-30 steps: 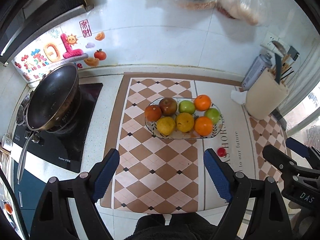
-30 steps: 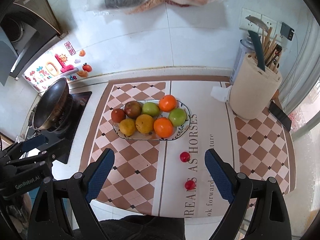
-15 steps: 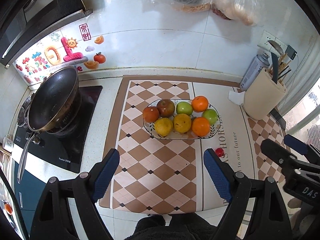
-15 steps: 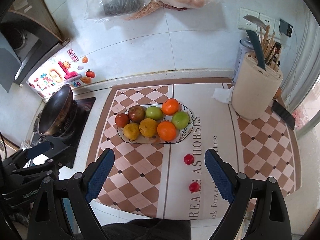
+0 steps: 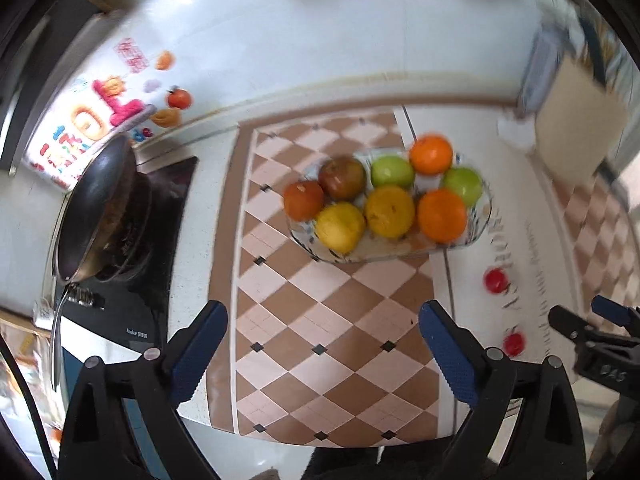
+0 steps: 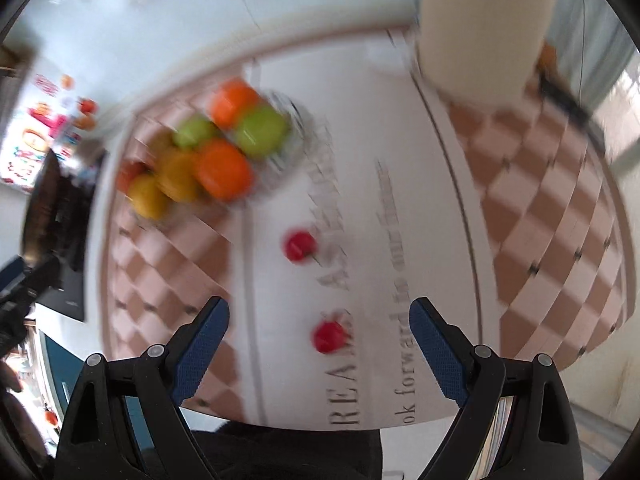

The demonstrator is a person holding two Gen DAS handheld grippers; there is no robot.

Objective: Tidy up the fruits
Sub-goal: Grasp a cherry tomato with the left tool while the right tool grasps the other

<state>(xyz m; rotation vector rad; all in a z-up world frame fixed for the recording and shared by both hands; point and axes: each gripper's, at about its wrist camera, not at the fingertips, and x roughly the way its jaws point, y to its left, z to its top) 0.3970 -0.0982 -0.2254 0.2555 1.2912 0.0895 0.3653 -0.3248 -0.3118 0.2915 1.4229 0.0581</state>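
Left wrist view: a dark round pan [image 5: 96,216] sits at far left on the black hob; the left gripper [image 5: 322,354] hangs released over the smooth checkered mat [image 5: 320,320]. Further right, the glossy oval fruit dish [image 5: 478,224] holds round oranges and apples. Two small red fruits, probably cherries, lie loose: one [image 6: 299,245] below the dish, the other [image 6: 329,336] between the splayed right gripper's [image 6: 319,338] blue pads.
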